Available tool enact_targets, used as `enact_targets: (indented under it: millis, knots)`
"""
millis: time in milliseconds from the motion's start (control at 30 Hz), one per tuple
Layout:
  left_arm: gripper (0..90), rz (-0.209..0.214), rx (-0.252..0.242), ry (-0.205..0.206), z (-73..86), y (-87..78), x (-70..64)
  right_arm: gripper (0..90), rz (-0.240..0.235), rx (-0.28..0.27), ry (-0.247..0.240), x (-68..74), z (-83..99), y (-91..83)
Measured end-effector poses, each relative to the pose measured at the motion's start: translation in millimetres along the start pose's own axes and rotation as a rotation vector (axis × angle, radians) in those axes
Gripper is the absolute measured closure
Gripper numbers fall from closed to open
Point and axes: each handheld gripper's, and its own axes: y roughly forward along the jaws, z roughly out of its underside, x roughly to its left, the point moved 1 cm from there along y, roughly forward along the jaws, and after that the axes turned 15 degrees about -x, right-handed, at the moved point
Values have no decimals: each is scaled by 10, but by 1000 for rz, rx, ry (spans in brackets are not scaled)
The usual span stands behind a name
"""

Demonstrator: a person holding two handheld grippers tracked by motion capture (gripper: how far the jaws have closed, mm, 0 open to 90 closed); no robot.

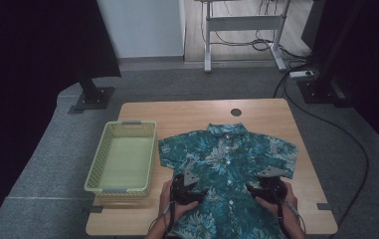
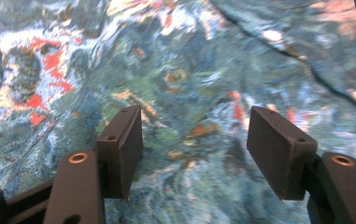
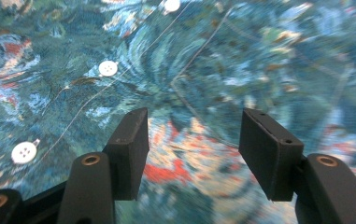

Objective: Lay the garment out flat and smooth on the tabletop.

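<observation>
A teal floral short-sleeved shirt lies spread flat on the wooden table, collar toward the far edge, white buttons down its front. My left gripper hovers over the shirt's lower left part, held in a hand. Its jaws stand open just above the cloth, nothing between them. My right gripper is over the lower right part, also open, close to the fabric beside the row of white buttons.
A pale green plastic basket with nothing in it stands on the table left of the shirt. A round cable hole sits near the far edge. Beyond the table are a desk frame, cables and a stand base.
</observation>
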Motion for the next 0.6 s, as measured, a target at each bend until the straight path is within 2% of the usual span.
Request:
enact_targets:
  millis: [133,300,433,600]
  knots:
    - [356,-8,-4,5,30,20,-14,400,1,10,5,93,84,115]
    - [352,-13,-7,46,48,20,-37,390,13,-16,12,127,127,128]
    - [353,-16,-10,43,54,12,-38,390,18,-38,16,133,159,114]
    - [378,-23,-12,38,57,3,-31,398,33,-95,25,151,232,87]
